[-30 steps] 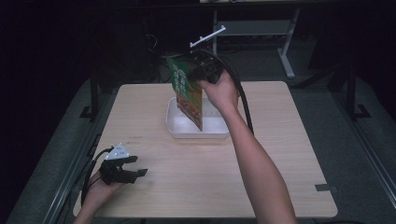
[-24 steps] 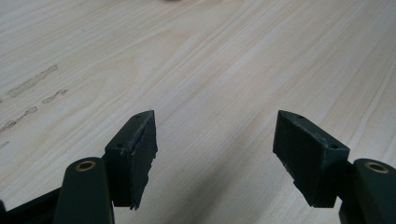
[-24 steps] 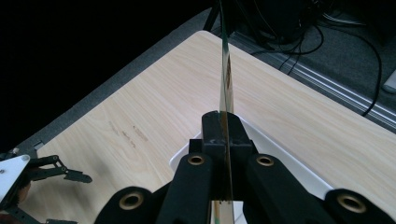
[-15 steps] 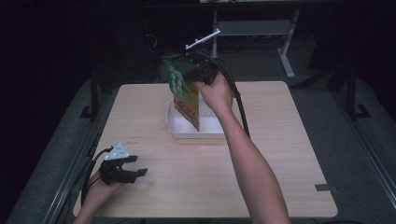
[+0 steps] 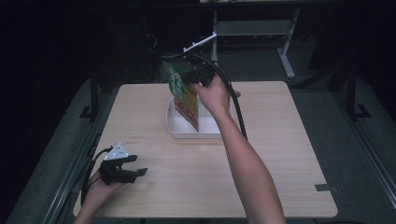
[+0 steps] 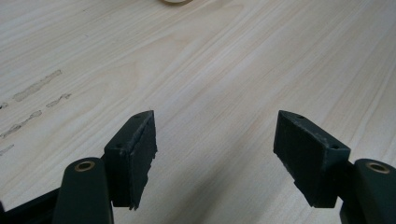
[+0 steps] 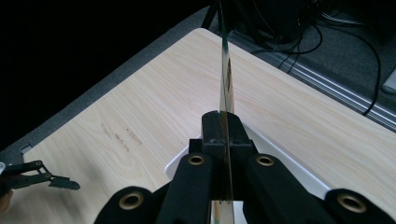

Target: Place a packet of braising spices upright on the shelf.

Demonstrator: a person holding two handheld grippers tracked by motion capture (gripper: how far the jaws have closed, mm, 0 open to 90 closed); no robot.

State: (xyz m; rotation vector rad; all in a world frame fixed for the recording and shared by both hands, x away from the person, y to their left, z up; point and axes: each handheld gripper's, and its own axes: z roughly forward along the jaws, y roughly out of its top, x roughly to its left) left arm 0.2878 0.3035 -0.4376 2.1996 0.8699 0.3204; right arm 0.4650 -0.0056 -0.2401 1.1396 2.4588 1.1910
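Packet (image 5: 184, 95): flat green and orange snack packet, held upright and slightly tilted above the white tray, its lower edge hanging inside the tray's outline; in the right gripper view it shows edge-on (image 7: 225, 70), a thin line rising from between the jaws.
Left tongs (image 5: 125, 171): nearest, at the near left corner of the desk, resting low over the wood in the person's left hand; jaws spread with bare desk between them, as the left gripper view (image 6: 215, 158) shows; nothing held.
Desk (image 5: 280, 154): pale wood grain, with a few faint smudges on the left part.
Right forearm (image 5: 243, 163): reaches from the near edge across the middle of the desk toward the tray.
Tray (image 5: 180, 128): shallow white rectangle past the middle of the desk, well apart from the left tongs.
Right tongs (image 5: 195, 77): farthest, raised above the tray, jaws pressed together on the packet's top edge; a black cable arcs down from them.
Beyond the desk: dark floor, metal frame legs, cables.
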